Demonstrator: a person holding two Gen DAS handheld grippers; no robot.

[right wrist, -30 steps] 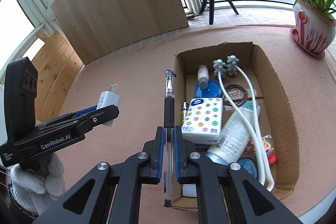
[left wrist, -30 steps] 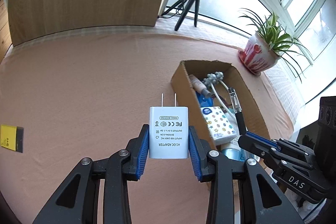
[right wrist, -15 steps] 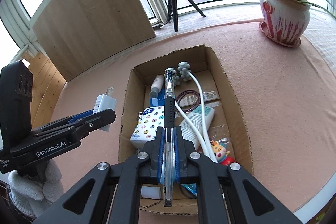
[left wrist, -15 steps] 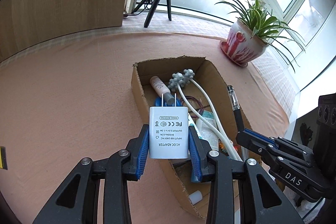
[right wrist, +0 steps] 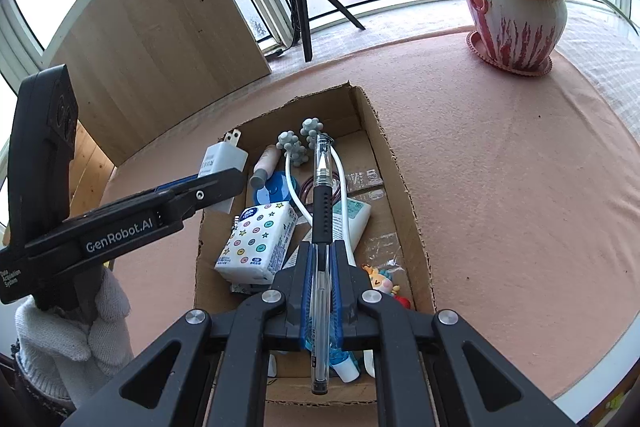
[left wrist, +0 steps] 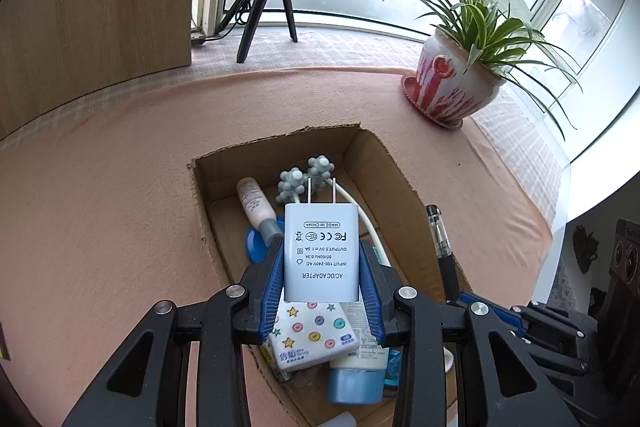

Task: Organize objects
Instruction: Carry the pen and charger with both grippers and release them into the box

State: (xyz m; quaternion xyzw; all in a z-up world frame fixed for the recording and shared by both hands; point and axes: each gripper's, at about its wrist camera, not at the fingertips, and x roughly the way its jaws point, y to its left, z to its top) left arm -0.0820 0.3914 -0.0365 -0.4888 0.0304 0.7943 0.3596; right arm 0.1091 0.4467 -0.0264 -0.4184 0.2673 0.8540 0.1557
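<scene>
My left gripper (left wrist: pixel 320 267) is shut on a white AC adapter (left wrist: pixel 320 251), prongs pointing away, held above the open cardboard box (left wrist: pixel 384 163). The right wrist view shows the same adapter (right wrist: pixel 222 163) over the box's left side (right wrist: pixel 200 239). My right gripper (right wrist: pixel 322 259) is shut on a clear pen with a black grip (right wrist: pixel 322 203), lying lengthwise over the box's middle. The pen (left wrist: pixel 440 247) also shows at the right of the left wrist view. Inside the box lie a dotted tissue pack (right wrist: pixel 256 243), a white tube (right wrist: pixel 352 219), a grey-headed white massager (right wrist: pixel 298 147) and a small bottle (right wrist: pixel 264 167).
The box rests on a pink tablecloth (right wrist: pixel 500 187). A potted spider plant (right wrist: pixel 516 15) stands at the back right. A ring light on a tripod (right wrist: pixel 300 7) and a wooden panel (right wrist: pixel 160 27) stand behind. A white-gloved hand (right wrist: pixel 68 339) holds the left gripper.
Both grippers have moved sideways from beside the box to above it; the adapter now hangs over the box's contents and the pen over its middle. Both grips are unchanged.
</scene>
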